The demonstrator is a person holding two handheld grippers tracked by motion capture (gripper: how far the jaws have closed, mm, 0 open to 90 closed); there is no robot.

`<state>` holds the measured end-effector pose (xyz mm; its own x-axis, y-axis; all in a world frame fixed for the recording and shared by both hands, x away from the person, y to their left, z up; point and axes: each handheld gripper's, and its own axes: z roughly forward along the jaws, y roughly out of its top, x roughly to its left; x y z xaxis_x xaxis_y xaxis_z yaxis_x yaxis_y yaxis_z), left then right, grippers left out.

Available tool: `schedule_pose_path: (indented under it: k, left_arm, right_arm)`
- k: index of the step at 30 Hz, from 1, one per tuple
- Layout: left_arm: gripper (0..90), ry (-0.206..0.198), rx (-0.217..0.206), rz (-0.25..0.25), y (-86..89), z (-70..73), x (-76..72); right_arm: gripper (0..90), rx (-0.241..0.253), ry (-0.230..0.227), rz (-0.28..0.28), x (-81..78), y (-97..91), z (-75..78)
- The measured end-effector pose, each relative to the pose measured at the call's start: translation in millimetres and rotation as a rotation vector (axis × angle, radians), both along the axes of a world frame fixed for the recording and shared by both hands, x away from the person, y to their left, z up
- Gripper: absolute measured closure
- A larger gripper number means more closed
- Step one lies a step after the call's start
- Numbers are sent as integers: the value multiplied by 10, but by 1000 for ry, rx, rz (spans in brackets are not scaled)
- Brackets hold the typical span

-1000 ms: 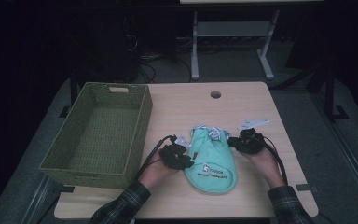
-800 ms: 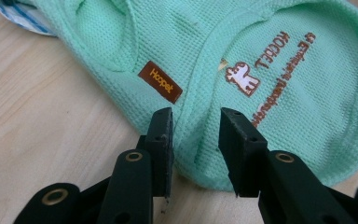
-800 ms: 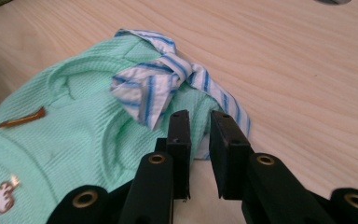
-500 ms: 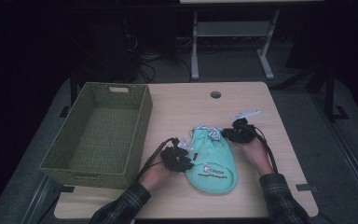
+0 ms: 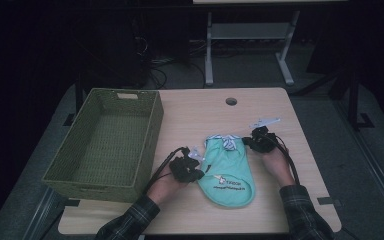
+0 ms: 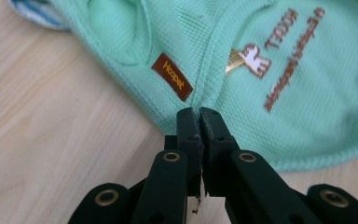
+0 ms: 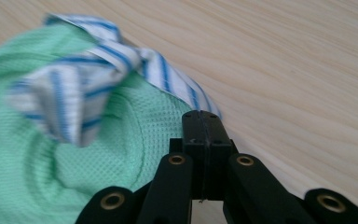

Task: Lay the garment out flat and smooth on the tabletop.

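Note:
A small mint-green pet shirt [image 5: 227, 170] with a blue-striped white collar [image 7: 70, 88] lies flat near the table's front edge. My left gripper [image 5: 201, 168] is at the shirt's left edge, and its jaws have just closed. In the left gripper view they are shut [image 6: 199, 115] on the hem just below a brown label [image 6: 172, 82]. My right gripper [image 5: 246, 143] is at the shirt's upper right corner. Its jaws have also just closed and are shut [image 7: 201, 117] on the green edge beside the collar.
A deep green woven basket [image 5: 152, 131], with nothing in it, stands at the left of the wooden table [image 5: 200, 115]. A round cable hole [image 5: 231, 101] sits near the far edge. Beyond the table, a dark floor holds a white stand and cables.
My right gripper has moved up and left to the shirt's collar corner and closed there. The left gripper has stayed put and closed on the left hem.

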<state>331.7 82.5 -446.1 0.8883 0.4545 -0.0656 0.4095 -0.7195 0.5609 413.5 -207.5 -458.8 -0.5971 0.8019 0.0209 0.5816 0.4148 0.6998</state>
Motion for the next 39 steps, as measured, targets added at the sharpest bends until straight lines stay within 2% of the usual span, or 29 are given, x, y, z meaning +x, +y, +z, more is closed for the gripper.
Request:
schedule_pose_path:
  k: [4,9,13,16,18,20,21,24,29,31,34,39]
  left_arm:
    - [853,-13,-20,-2,-4,16,-6]
    - [781,-28,-47,-7,-12,57,5]
    - [748,-35,-91,4,2,107,49]
    - [769,-39,-96,13,-10,124,90]
    - [838,-36,-106,21,-34,130,126]
    - [886,-37,-103,21,-56,132,159]
    - [894,-39,-96,20,-76,129,186]
    - [895,-37,-104,34,-123,98,236]
    - [895,-42,-72,38,-161,17,307]
    - [894,-32,-67,40,-163,-10,322]
    - [894,-32,-55,38,-175,-45,326]
    - [894,-30,-40,35,-179,-77,323]
  right_arm:
    - [896,2,7,-15,21,-19,-43]
    - [853,36,-6,7,-40,-18,35]
    - [855,68,1,24,-125,-42,88]
    - [892,89,3,42,-205,-61,105]
    - [899,102,17,47,-267,-65,91]
    - [900,111,40,60,-330,-58,66]
    - [900,103,26,70,-349,-62,56]
    - [900,100,38,86,-433,-52,31]
    - [900,92,49,104,-568,-32,10]
    - [900,86,36,111,-631,-19,7]
    - [900,86,43,124,-730,16,-8]
    - [900,53,47,149,-858,92,-37]
